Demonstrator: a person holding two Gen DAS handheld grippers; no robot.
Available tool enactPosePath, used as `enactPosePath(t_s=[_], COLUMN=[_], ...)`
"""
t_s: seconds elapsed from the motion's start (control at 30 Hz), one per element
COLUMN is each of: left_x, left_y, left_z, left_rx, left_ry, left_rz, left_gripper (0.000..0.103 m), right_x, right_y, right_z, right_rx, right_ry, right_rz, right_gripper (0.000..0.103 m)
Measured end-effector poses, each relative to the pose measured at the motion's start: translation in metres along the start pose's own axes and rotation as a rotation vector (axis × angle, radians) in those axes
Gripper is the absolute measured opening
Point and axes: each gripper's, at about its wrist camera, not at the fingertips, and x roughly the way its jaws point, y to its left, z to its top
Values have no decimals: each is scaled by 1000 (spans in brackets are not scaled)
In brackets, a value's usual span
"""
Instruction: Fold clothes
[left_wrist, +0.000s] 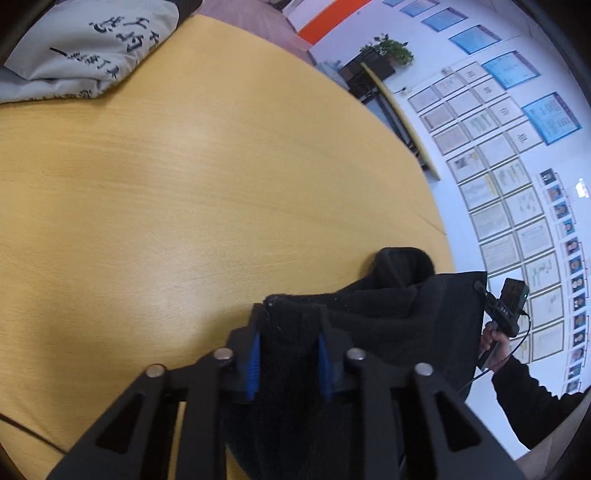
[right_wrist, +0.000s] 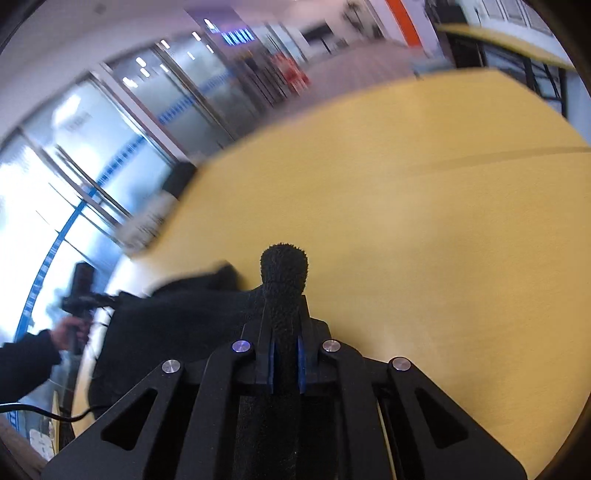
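Note:
A black fleece garment (left_wrist: 388, 317) hangs stretched between both grippers above the yellow wooden table (left_wrist: 184, 203). My left gripper (left_wrist: 290, 321) is shut on one edge of it, the cloth bunched between the blue pads. My right gripper (right_wrist: 284, 314) is shut on another edge, with a fold of the black garment (right_wrist: 283, 273) sticking up past the fingertips. In the left wrist view the right gripper (left_wrist: 502, 314) shows at the garment's far corner. In the right wrist view the left gripper (right_wrist: 83, 295) shows at the far left. The garment's lower part is hidden.
A grey folded garment with black lettering (left_wrist: 92, 51) lies on the table's far left corner. The table edge (left_wrist: 424, 177) curves along the right, with a wall of framed papers (left_wrist: 517, 184) beyond. Glass doors (right_wrist: 110, 129) stand past the table in the right wrist view.

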Motion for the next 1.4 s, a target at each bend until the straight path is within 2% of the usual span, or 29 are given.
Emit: enactPosePath(t_s=[0.03,0.13,0.2,0.23,0.3,0.33,0.37,0.4,0.43,0.5,0.53,0.6,0.67,0.77,0.83,0.9,1.0,1.07,1.13,1.2,1.23,1.27,1.3,1.37,1.4], left_x=[-8,-31,-30,-33,-38,-44,-46,-47,-37,-13,-9,-10,-7,-4,-11,-4,18,27,20,-2,-13,-25,-31,-32,-26], left_y=[1,6,8,8,7,1,-4,-10,-7,1,-4,-12,-6,-1,-5,-1,2,-3,-8,-22,-31,-41,-55,-84,-99], left_z=[0,-1,1,2,3,3,4,4,6,9,9,11,16,20,21,23,24,26,30,34,35,35,35,32,29], left_rx=[3,-3,1,0,0,35,83,129,121,66,97,123,93,83,115,103,88,110,103,133,160,186,218,302,354], left_ry=[-16,-65,-60,-74,-103,-124,-135,-143,-103,9,23,0,-16,-20,-38,-32,16,30,-1,-49,-71,-91,-92,-71,-49], left_rz=[-19,-84,-86,-143,-256,-314,-280,-245,-190,-135,-122,-138,-122,-107,-102,-74,-3,49,56,55,58,59,28,-32,-59], left_gripper=[21,21,20,20,20,20,20,20,20,20,20,20,20,20,20,20,20,23,25,26,26,29,39,54,57], right_x=[-7,-6,0,2,-10,-20,-31,-35,-25,7,3,-6,-15,-4,-7,-17,1,4,-5,-24,-37,-50,-61,-61,-52], right_y=[0,-20,-33,-34,-32,-30,-28,-28,-33,-47,-39,-22,-19,-28,-28,-39,-54,-59,-53,-50,-41,-28,-10,39,65], right_z=[-1,-14,-21,-22,-17,-13,-10,-11,-14,-25,-22,-15,-9,-13,-17,-15,-28,-30,-23,-14,-7,-2,4,14,16], right_rx=[-4,19,34,30,48,49,51,32,26,55,30,-22,-25,-22,-36,-21,4,-8,-16,-23,-46,-82,-126,-234,-279], right_ry=[-16,38,77,76,-7,-57,-108,-112,-46,178,151,91,39,112,93,66,155,210,176,129,105,76,46,39,71], right_rz=[4,-35,-45,-34,64,124,184,152,77,-13,13,70,78,23,16,17,-50,-119,-195,-306,-364,-368,-341,-255,-172], right_gripper=[7,7,7,7,7,7,7,7,7,7,7,7,7,7,7,7,8,14,24,49,49,49,49,51,53])
